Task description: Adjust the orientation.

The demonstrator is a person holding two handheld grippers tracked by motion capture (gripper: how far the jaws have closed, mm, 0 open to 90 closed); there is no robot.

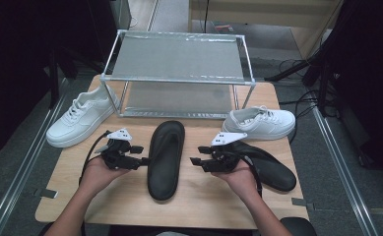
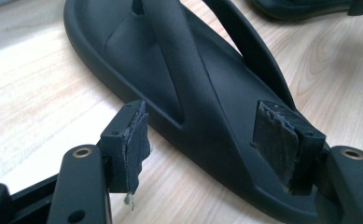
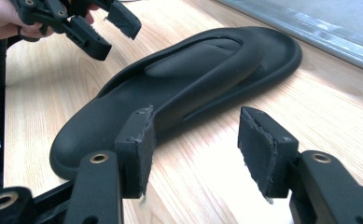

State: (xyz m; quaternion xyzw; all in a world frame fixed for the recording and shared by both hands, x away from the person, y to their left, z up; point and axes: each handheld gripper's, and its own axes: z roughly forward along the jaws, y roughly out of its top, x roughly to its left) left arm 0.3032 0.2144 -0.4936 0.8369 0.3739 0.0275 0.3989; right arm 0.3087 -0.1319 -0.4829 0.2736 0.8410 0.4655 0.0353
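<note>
Black flip-flop (image 1: 165, 160) flat on the wooden table (image 1: 204, 196), between left gripper (image 1: 139, 156) and right gripper (image 1: 195, 155), both wide open and empty; probably light, soft and bendable, best pinched at the raised side rim or strap.

Nothing readable anywhere here, honestly. The black sandal (image 1: 165, 160) in the middle of the counter (image 1: 204, 201) has no brand or size mark that I can make out, and neither does the second black sandal (image 1: 270, 169) to its right. The two white sneakers (image 1: 80, 118) (image 1: 260, 123) look plain, with no logo or lettering legible.
</note>
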